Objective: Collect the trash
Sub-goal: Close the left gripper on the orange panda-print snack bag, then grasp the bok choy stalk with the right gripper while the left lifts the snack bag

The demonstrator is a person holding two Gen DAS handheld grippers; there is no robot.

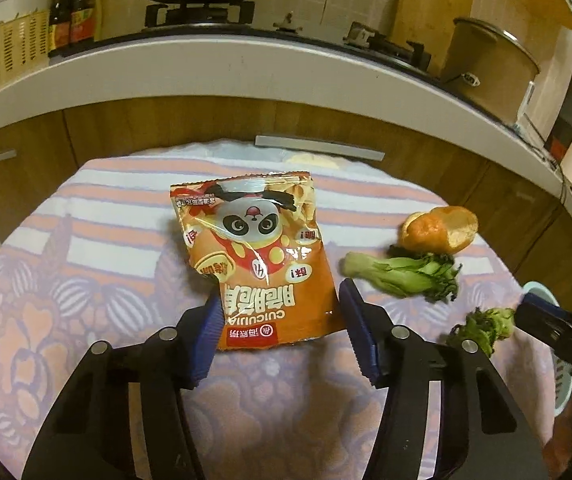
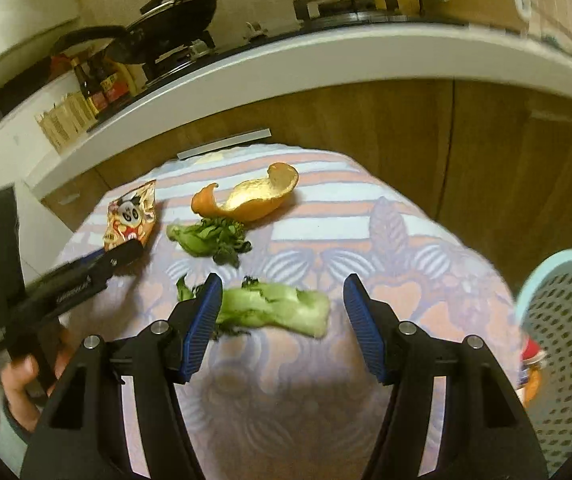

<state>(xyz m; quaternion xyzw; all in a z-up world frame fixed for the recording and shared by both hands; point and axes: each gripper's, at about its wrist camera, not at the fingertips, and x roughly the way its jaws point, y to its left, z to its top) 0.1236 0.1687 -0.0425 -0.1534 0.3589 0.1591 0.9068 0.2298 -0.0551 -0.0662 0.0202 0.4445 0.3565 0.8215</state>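
An orange snack bag with a panda (image 1: 257, 256) lies on the patterned cloth (image 1: 65, 280). My left gripper (image 1: 281, 316) is open, its fingers on either side of the bag's near end. My right gripper (image 2: 281, 308) is open around a green vegetable stalk (image 2: 273, 310) on the cloth. A second vegetable piece (image 2: 209, 238) and an orange peel (image 2: 245, 200) lie farther back. The peel (image 1: 438, 228), that vegetable piece (image 1: 402, 276) and the near stalk (image 1: 482, 326) also show in the left wrist view. The bag (image 2: 131, 218) and left gripper (image 2: 125, 254) show in the right wrist view.
A light blue perforated basket (image 2: 566, 344) stands at the cloth's right edge, with some red and orange trash inside. Behind the table are wooden cabinets (image 1: 366, 128) under a white counter (image 1: 245, 68) with a stove, a wok, bottles and a pot.
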